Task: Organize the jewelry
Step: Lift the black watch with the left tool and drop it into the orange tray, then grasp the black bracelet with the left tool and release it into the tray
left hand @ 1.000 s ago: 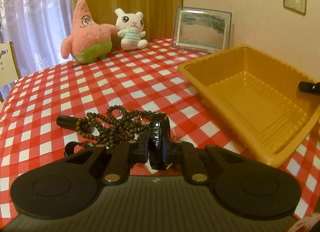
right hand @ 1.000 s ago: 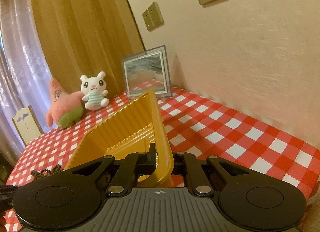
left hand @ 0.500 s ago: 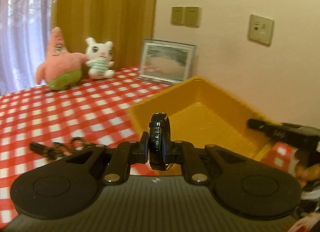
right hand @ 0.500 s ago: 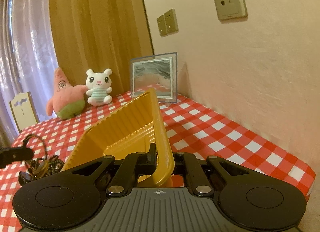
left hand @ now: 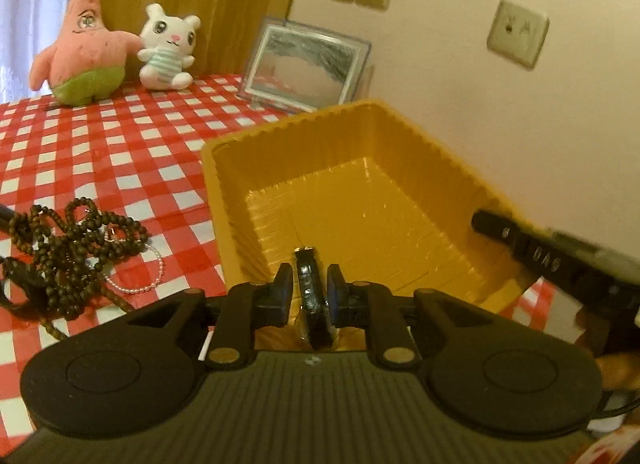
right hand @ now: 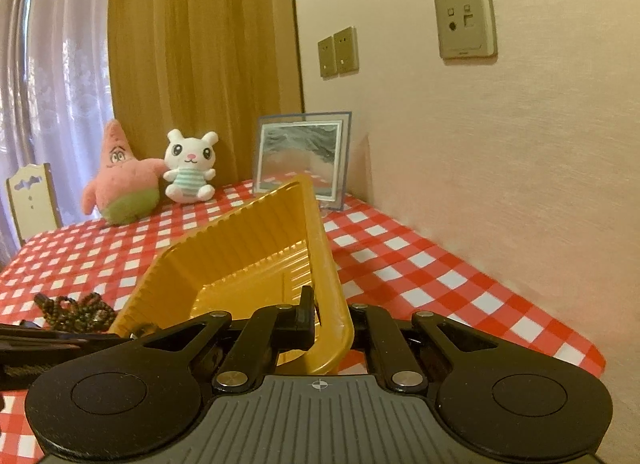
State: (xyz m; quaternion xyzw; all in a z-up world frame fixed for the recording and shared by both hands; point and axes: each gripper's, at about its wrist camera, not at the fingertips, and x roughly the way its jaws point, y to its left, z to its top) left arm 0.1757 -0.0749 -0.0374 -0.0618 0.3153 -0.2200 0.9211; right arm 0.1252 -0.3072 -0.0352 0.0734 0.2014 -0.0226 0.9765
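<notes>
The left gripper (left hand: 308, 291) had swung from the bead pile over to the yellow tray (left hand: 372, 200) within the last second, and its fingers had now parted: a gap showed on either side of the black bangle (left hand: 311, 300), which stood on edge between the pads, no longer pinched. I judged it was being let go just over the tray's near wall, so the first piece looked as good as delivered, though I could not tell whether it already rested on the tray floor. To the right, the right gripper (right hand: 320, 318) was clamped on the tray's near right rim, one finger inside the wall and the other outside, and it had not shifted over that second, steadying the tray for the drop. Left of the tray, on the red checked cloth (left hand: 120, 152), the tangle of dark wooden beads (left hand: 76, 248) lay with a thin pearl strand (left hand: 148, 276) half under it, both yet to be moved. Farther back stood a framed picture (left hand: 304, 64), and to its left a white bunny toy (left hand: 168, 48) beside a pink starfish toy (left hand: 80, 52).
</notes>
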